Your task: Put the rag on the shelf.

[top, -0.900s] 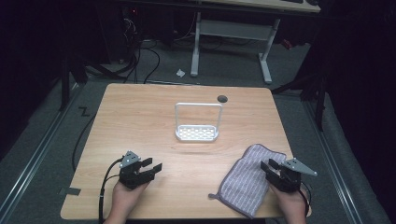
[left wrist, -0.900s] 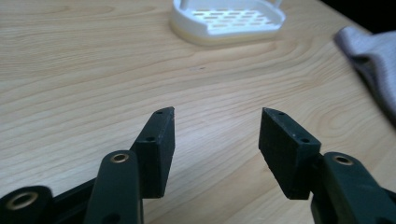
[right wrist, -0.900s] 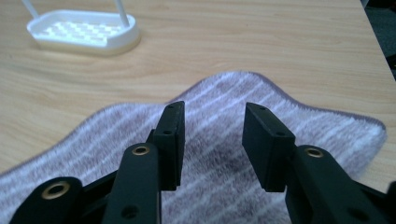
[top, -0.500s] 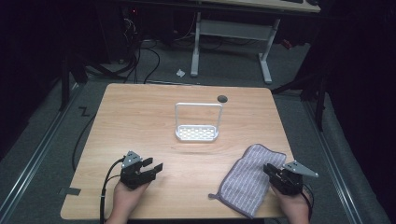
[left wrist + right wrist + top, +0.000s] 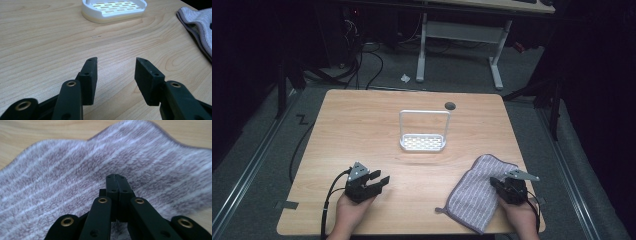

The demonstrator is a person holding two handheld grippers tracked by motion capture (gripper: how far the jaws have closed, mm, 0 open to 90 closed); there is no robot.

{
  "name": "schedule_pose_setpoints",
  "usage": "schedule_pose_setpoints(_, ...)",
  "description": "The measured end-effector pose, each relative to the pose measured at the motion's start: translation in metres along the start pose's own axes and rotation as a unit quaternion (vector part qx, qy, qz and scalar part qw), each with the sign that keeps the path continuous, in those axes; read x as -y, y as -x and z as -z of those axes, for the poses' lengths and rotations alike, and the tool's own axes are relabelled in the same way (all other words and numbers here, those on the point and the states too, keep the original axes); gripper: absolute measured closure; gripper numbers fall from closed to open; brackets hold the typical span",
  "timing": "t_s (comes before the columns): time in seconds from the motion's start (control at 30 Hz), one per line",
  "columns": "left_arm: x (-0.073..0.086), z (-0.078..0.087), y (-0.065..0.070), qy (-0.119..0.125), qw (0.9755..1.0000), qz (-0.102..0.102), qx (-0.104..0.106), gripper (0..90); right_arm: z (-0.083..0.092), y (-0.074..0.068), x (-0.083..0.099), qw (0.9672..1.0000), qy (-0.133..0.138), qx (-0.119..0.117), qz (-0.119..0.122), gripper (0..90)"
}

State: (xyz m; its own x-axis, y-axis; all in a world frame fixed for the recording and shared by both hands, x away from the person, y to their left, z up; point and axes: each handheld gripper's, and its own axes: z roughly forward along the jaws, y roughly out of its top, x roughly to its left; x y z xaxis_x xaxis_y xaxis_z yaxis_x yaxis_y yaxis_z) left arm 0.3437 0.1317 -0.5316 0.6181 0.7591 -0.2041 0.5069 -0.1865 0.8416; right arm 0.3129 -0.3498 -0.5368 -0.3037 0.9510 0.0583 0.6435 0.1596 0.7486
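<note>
Striped cloth (image 5: 477, 192) lay at lower right of high view, on table (image 5: 362, 130). Right gripper (image 5: 116, 178) jaws were pressed together over cloth, whether pinching pile unclear. Left gripper (image 5: 116, 67) stood released, empty. Cloth probably soft, light, limp; best taken at edge.

In the right gripper view, the tips of the right gripper (image 5: 116, 177) press into the striped cloth (image 5: 75, 182), and whether a fold of pile sits pinched between them cannot be told. The cloth runs off the left, right and bottom edges there, and its far hem is blurred. In the high view, the part of the cloth under that gripper is hidden, and so is the right hand (image 5: 522, 220) below the wrist, cut by the bottom edge. The left hand (image 5: 349, 215) is cut the same way. In the left gripper view, the white rack (image 5: 113, 8) left of the cloth loses its handle to the top edge.
</note>
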Motion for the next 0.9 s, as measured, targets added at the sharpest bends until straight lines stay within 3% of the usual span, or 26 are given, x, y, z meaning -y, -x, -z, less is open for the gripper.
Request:
schedule_pose_setpoints(0.13,0.0,0.0,0.002,-0.001,1.0,-0.003,0.004,53.7,-0.001,-0.01,0.0,0.9997,-0.003,-0.016,0.02,90.0)
schedule_pose_setpoints(0.2,0.0,-0.001,0.005,-0.002,1.0,-0.006,0.006,54.2,-0.003,-0.023,-0.001,0.9988,-0.006,-0.03,0.038,90.0)
schedule_pose_setpoints(0.27,-0.001,-0.002,0.008,-0.003,0.9999,-0.01,0.009,54.5,-0.004,-0.028,-0.002,0.9984,-0.006,-0.035,0.044,90.0)
schedule_pose_setpoints(0.33,-0.001,-0.003,0.012,-0.006,0.9997,-0.019,0.014,55.4,-0.008,-0.045,-0.003,0.9961,-0.005,-0.053,0.07,90.0)
schedule_pose_setpoints(0.4,-0.001,-0.004,0.017,-0.008,0.9995,-0.025,0.018,55.4,-0.009,-0.048,-0.004,0.9955,-0.006,-0.057,0.076,90.0)
schedule_pose_setpoints(0.47,-0.002,-0.006,0.021,-0.012,0.9992,-0.032,0.021,55.4,-0.012,-0.061,-0.005,0.9931,-0.006,-0.071,0.093,90.0)
schedule_pose_setpoints(0.9,-0.003,-0.019,0.045,-0.027,0.9968,-0.061,0.044,55.9,-0.022,-0.094,-0.009,0.9857,-0.003,-0.105,0.131,90.0)
